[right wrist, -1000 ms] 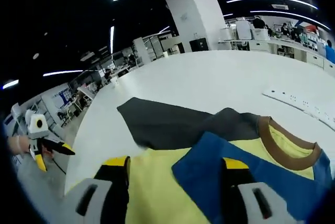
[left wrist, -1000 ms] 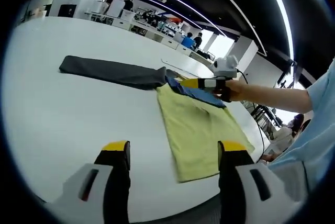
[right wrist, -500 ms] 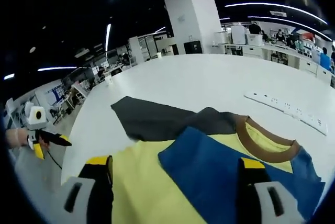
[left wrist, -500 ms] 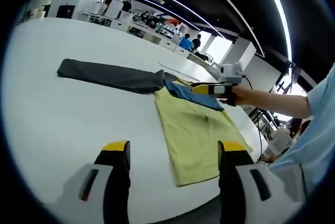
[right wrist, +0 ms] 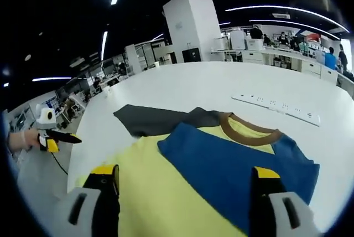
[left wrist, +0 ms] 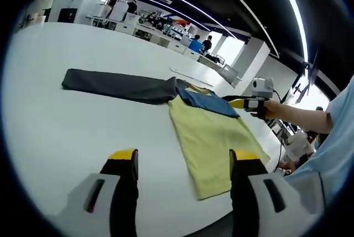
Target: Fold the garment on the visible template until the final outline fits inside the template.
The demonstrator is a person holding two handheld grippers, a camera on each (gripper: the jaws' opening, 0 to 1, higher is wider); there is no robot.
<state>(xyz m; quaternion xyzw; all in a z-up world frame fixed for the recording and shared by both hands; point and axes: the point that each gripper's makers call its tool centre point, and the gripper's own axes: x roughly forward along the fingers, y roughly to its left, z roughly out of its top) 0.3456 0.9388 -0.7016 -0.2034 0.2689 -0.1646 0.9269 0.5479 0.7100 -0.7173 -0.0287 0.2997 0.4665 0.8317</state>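
- In the left gripper view, the left gripper (left wrist: 182,162) hangs above the white table (left wrist: 66,132), its two yellow-tipped jaws wide apart with nothing between them, likely parked clear so the cloth is left undisturbed.
- Just beyond the tip of its right-hand jaw lies the near end of the shirt (left wrist: 213,137), a yellow body spread flat and reaching away ahead of the jaws.
- At the shirt's far end a blue sleeve (left wrist: 206,99) is folded across the yellow, which I judge to be one fold already made toward narrowing the outline.
- Ahead and to the left of the jaws a dark grey cloth (left wrist: 119,84) stretches flat, its end touching the shirt's far corner; I cannot tell whether it is the template or another garment.
- The right gripper (left wrist: 237,103), held by a person's hand, hovers beside the blue sleeve without touching it; from here I cannot tell how far its jaws are apart.
- In the right gripper view, the right gripper (right wrist: 185,179) shows both jaws spread wide and holding nothing, the shirt (right wrist: 166,192) lying between and below them.
- Past the jaws sit the brown collar (right wrist: 243,134) and, farther off, a white power strip (right wrist: 276,108).
- Far to the left of these jaws the left gripper (right wrist: 61,137) is seen, well apart from the cloth.
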